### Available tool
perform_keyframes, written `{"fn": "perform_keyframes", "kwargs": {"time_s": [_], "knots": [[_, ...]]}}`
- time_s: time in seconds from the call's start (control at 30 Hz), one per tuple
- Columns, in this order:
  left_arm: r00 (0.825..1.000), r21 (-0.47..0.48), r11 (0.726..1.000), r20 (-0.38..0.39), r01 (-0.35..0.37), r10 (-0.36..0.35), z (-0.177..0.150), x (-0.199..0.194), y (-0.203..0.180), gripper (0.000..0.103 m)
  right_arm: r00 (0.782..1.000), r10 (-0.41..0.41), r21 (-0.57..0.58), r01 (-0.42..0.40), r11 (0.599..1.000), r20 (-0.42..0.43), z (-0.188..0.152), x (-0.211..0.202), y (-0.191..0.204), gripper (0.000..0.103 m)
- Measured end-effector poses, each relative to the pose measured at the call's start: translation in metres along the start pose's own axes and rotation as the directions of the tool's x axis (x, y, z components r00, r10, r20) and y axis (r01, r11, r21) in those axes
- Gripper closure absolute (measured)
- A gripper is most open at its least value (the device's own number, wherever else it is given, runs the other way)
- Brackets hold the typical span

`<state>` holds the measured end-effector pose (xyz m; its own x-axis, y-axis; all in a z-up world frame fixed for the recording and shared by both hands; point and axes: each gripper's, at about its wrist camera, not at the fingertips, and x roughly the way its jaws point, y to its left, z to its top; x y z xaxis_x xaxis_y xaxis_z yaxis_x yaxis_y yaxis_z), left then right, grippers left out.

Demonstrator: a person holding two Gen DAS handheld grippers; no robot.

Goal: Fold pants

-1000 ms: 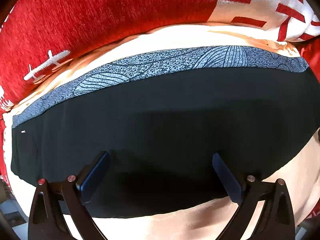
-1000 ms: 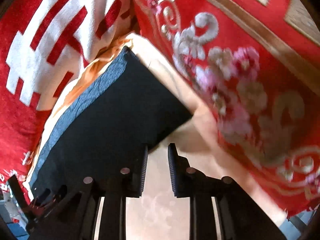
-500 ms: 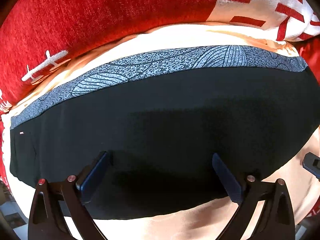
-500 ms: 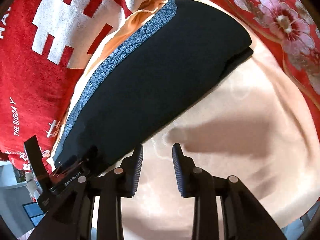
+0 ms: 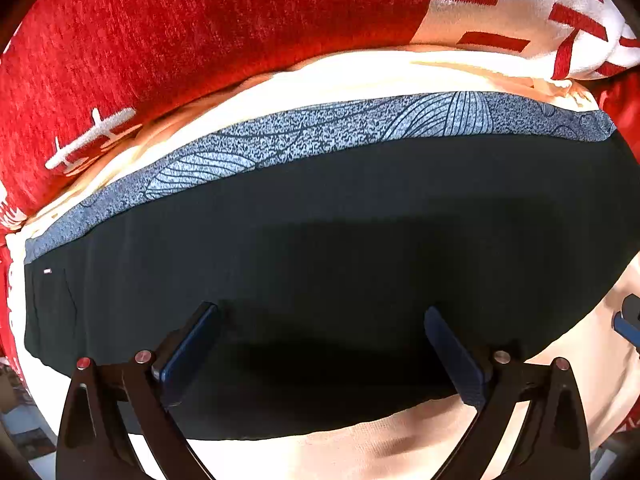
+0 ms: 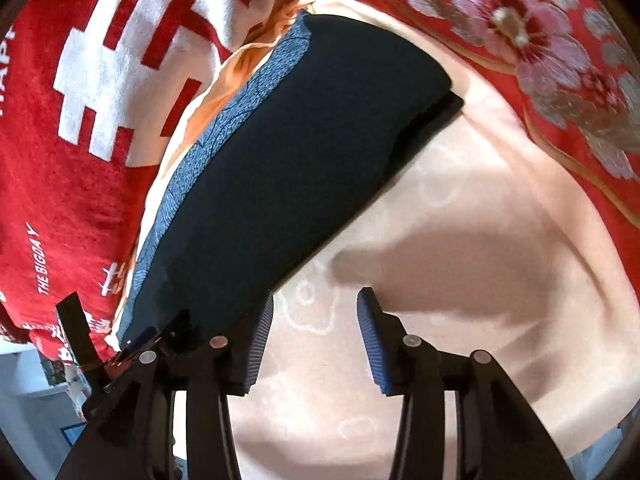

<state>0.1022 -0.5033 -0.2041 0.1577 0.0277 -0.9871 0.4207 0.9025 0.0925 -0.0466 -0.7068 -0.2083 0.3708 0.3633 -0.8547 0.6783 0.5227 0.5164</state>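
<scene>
Black pants (image 5: 320, 248) with a grey patterned waistband (image 5: 320, 136) lie folded flat on a peach sheet (image 5: 400, 444). My left gripper (image 5: 320, 320) points straight down over the near part of the pants, jaws wide open, nothing between them. In the right wrist view the same folded pants (image 6: 288, 168) stretch from the lower left to the upper middle. My right gripper (image 6: 316, 312) hovers over the bare peach sheet (image 6: 460, 240) just right of the pants' near edge; its jaws are opening and hold nothing. The right gripper's tip also shows at the left wrist view's right edge.
A red blanket with white characters (image 5: 200, 40) is bunched along the far side of the pants. A red flowered quilt (image 6: 540, 40) borders the sheet on the right. The left gripper's body (image 6: 80, 344) shows at the lower left of the right wrist view.
My right gripper's jaws have spread wider and it has tilted down over the sheet beside the pants. The left gripper has stayed open and still.
</scene>
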Motion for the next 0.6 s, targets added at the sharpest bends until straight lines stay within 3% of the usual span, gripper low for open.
{"fn": "perform_keyframes", "kwargs": {"time_s": [0.17, 0.23, 0.33, 0.6], "knots": [[0.998, -0.019, 0.998, 0.011, 0.063, -0.062, 0.006, -0.010, -0.002, 0.001, 0.997, 0.053, 0.026, -0.055, 0.998, 0.047, 0.002, -0.006, -0.010, 0.054], [0.996, -0.021, 0.996, 0.014, 0.088, -0.088, 0.009, -0.015, -0.006, 0.001, 0.995, 0.080, 0.037, -0.082, 0.996, 0.066, 0.004, -0.007, -0.013, 0.045], [0.994, -0.022, 0.994, 0.005, 0.106, -0.106, 0.014, -0.017, -0.014, 0.001, 0.990, 0.113, 0.071, -0.118, 0.990, 0.080, 0.006, -0.006, -0.019, 0.044], [0.997, 0.024, 0.998, -0.032, 0.064, -0.063, 0.015, -0.010, -0.049, 0.001, 0.984, 0.140, 0.099, -0.151, 0.984, 0.107, 0.003, -0.010, -0.030, 0.044]]}}
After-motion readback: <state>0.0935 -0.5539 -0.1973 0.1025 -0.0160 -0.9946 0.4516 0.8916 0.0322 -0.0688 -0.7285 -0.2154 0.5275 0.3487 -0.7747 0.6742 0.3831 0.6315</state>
